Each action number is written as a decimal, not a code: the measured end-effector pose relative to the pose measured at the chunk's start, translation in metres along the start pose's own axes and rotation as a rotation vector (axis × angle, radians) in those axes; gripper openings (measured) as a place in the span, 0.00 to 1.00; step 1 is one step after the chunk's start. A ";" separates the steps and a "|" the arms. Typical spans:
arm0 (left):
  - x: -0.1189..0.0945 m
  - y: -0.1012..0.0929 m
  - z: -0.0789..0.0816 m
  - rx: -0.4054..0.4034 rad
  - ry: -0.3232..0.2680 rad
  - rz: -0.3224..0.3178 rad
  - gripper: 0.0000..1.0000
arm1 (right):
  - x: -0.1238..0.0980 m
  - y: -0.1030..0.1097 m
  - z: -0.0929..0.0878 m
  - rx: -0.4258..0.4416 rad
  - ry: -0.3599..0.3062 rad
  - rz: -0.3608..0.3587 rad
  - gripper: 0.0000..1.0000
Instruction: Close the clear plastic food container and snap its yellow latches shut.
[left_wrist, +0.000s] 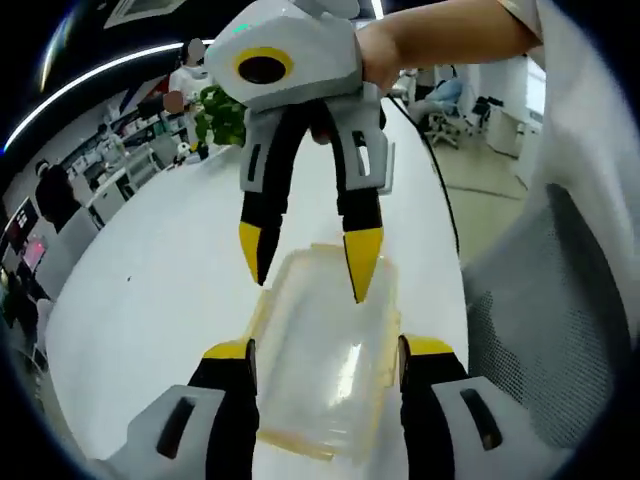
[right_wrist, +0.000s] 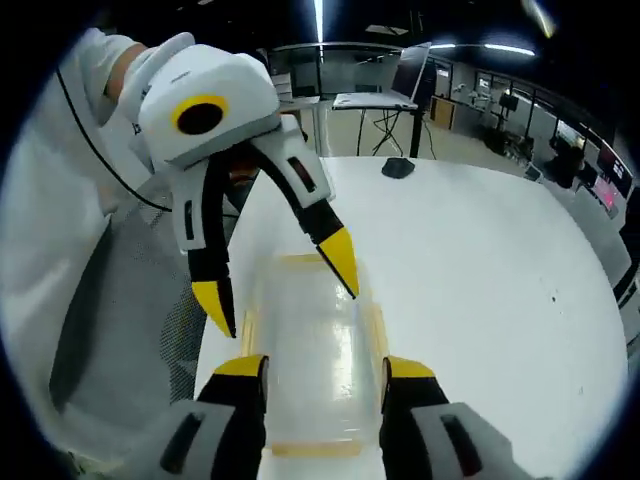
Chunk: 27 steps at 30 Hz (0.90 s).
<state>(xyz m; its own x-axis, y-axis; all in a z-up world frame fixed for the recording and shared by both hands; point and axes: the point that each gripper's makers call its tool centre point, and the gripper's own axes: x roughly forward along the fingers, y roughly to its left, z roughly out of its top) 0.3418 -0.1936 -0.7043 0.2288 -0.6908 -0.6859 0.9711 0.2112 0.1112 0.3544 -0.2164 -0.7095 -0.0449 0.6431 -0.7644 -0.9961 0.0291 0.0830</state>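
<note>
The clear container (left_wrist: 325, 350) is lying on the white table (left_wrist: 160, 300), near its edge beside a mesh chair (left_wrist: 560, 330). Both grippers are facing each other, spread wide: the left gripper (left_wrist: 325, 350) straddling one end, the right gripper (right_wrist: 325, 368) the other. Yellow latches are blurred.

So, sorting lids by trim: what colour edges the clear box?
Yellow edging on the box, clearest in right gripper view.

I found no words, numbers, brand marks or signs that I could read in either view. The lit screens (left_wrist: 30, 250) at the far edge of the room were too small and blurred for me to make out any writing.
</note>
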 end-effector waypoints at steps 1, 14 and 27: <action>-0.002 0.002 -0.002 0.015 0.015 0.004 0.51 | 0.000 0.001 -0.002 0.006 -0.001 -0.006 0.44; -0.013 0.017 -0.024 -0.066 0.056 -0.063 0.70 | 0.000 0.015 -0.012 0.017 -0.010 -0.031 0.78; 0.003 0.015 -0.056 -0.025 0.133 -0.098 0.85 | 0.016 0.010 -0.042 -0.006 0.073 -0.073 0.94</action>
<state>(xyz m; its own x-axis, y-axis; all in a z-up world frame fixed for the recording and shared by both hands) 0.3538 -0.1540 -0.7449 0.1200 -0.6113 -0.7822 0.9859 0.1656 0.0218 0.3407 -0.2384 -0.7479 0.0230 0.5820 -0.8129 -0.9973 0.0697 0.0217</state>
